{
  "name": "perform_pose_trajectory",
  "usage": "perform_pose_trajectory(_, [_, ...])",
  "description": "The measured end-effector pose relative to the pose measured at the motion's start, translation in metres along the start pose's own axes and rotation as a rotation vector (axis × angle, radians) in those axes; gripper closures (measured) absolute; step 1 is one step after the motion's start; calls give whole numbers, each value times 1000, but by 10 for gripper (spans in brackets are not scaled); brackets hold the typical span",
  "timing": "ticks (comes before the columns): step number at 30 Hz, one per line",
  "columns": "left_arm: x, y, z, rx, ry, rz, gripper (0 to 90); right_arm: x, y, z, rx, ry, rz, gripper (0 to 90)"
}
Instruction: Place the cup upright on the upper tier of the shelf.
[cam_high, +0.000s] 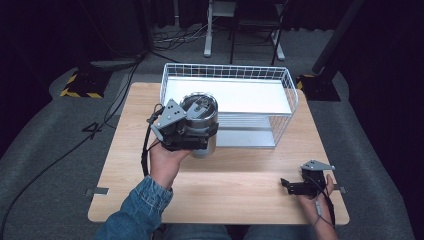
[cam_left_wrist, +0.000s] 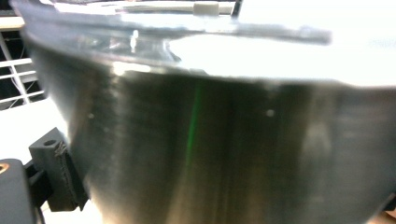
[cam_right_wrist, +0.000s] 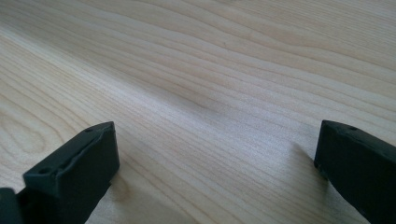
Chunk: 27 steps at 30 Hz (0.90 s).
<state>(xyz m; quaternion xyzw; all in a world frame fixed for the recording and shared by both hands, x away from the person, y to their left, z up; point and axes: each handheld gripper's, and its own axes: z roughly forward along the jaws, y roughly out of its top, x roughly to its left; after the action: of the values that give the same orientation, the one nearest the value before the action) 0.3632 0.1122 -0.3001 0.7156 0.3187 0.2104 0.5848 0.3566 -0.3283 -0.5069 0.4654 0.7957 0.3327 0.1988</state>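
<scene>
Wire basket (cam_high: 285, 102) stands at the table's (cam_high: 235, 192) far side, white shelf inside | steel tumbler (cam_high: 201, 122) with lid just in front of it, clamped by left gripper (cam_high: 192, 132), hand raised; its print probably too blurred to read | right gripper (cam_high: 289, 186) low on the wood, jaws wide.

A pale wood grain is shown across the worktop (cam_high: 240, 185). The cup (cam_high: 200, 125) is seen in brushed silver, the basket (cam_high: 285, 85) in white wire, the sleeve (cam_high: 145, 205) in blue denim.
</scene>
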Motion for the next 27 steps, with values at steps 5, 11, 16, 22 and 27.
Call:
perform_pose_trajectory(5, [5, 10, 5, -8, 7, 0, 39, 0, 0, 0, 0, 0, 0, 3])
perform_pose_trajectory(11, [8, 24, 12, -19, 13, 6, 39, 0, 0, 0, 0, 0, 0, 3])
perform_pose_trajectory(16, [11, 38, 19, -17, 25, 13, 39, 0, 0, 0, 0, 0, 0, 3])
perform_pose_trajectory(22, [15, 53, 31, -20, 31, 7, 39, 0, 0, 0, 0, 0, 0, 3])
perform_pose_trajectory(27, [21, 66, 41, -41, 64, 1, 39, 0, 0, 0, 0, 1, 0, 3])
